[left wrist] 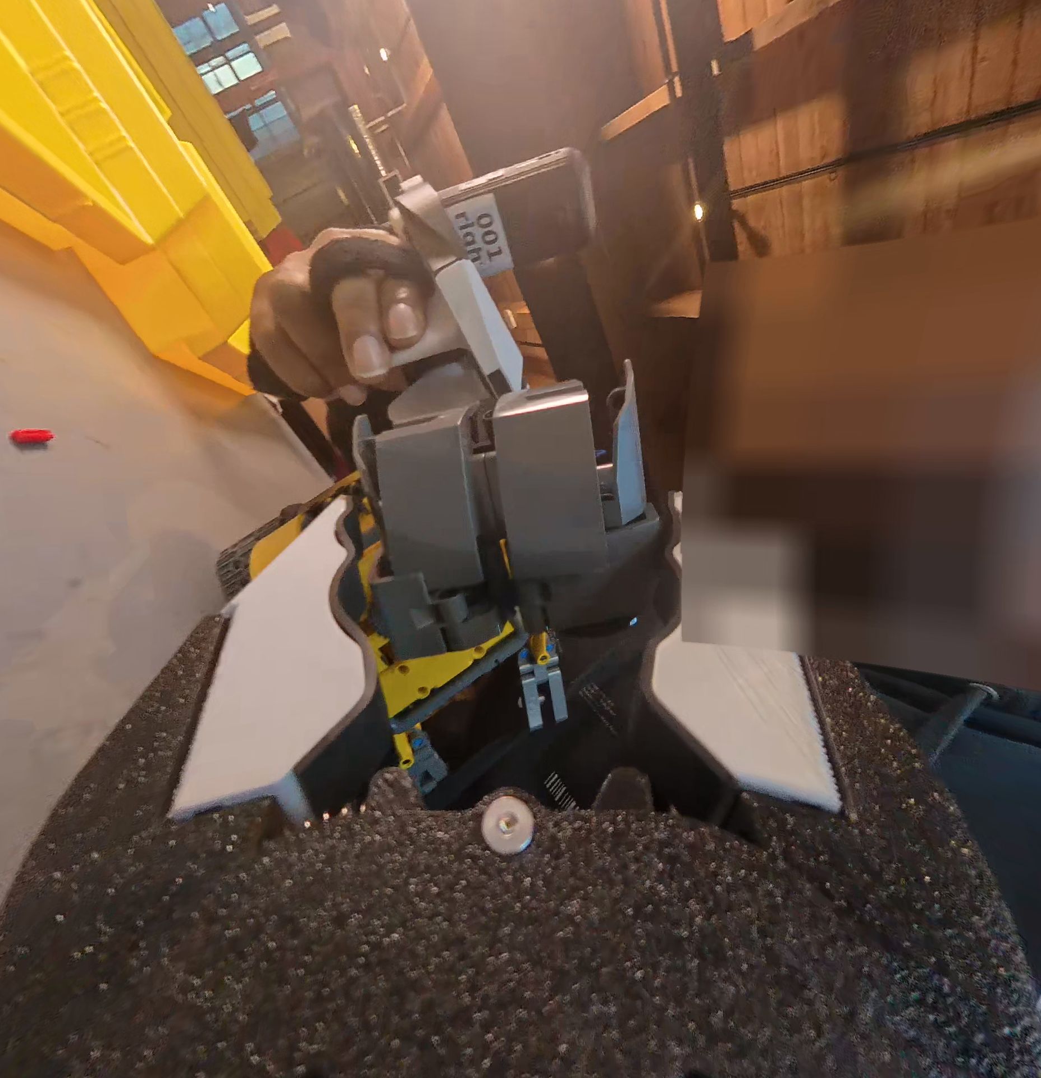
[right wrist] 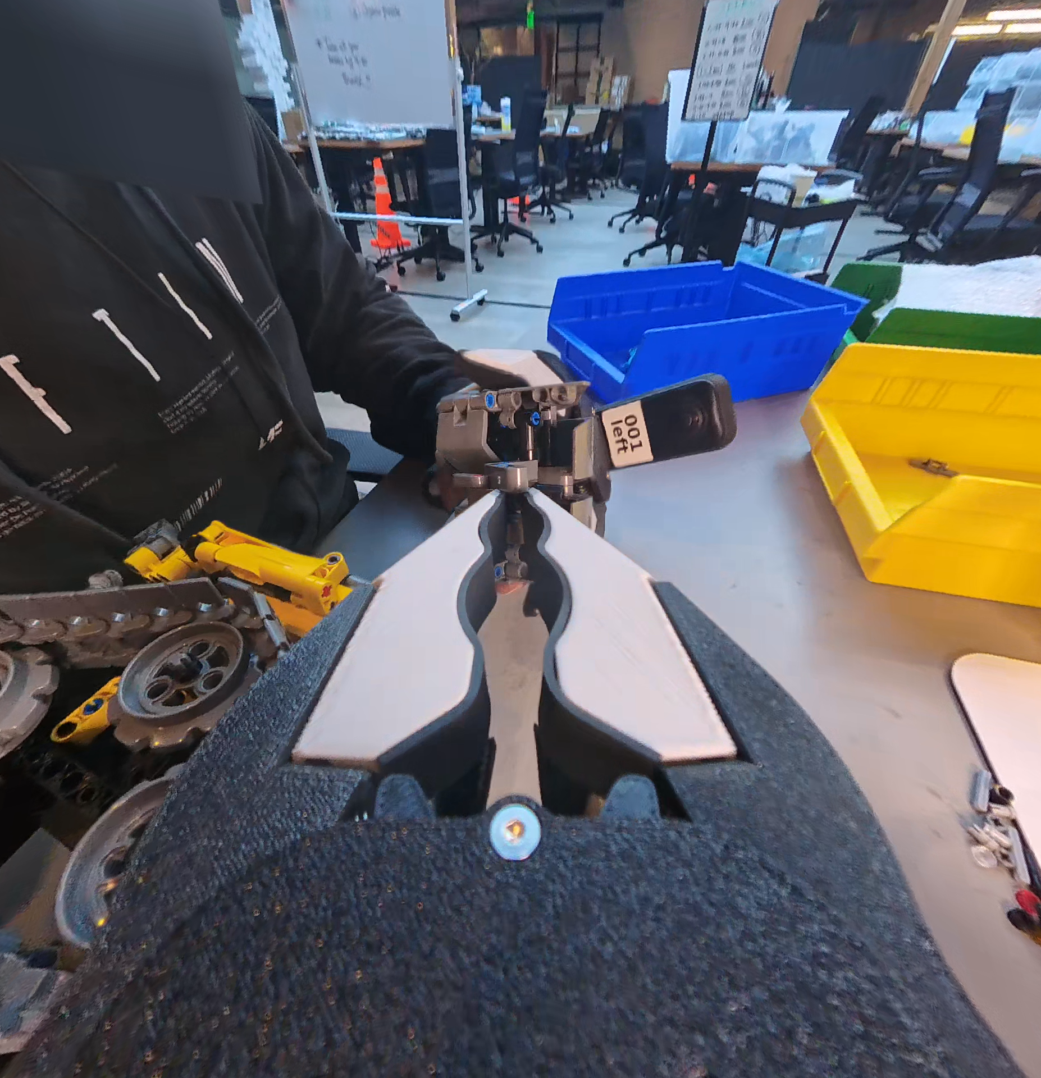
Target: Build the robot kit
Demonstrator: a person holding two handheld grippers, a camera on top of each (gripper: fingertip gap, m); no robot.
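Hand-held gripper (right wrist: 513, 513) on grey-yellow brick model (right wrist: 506, 431)

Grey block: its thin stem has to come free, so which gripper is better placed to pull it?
Likely right: the right gripper is closed around the stem under the grey block, while the left gripper holds the block's body.

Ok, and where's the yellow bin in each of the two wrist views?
Left wrist view: the yellow bin fills the upper left corner, seen close and tilted.
Right wrist view: it sits on the table at the right edge, below the blue bin.
Shared landmark: the grey brick assembly, near the centre of both views.
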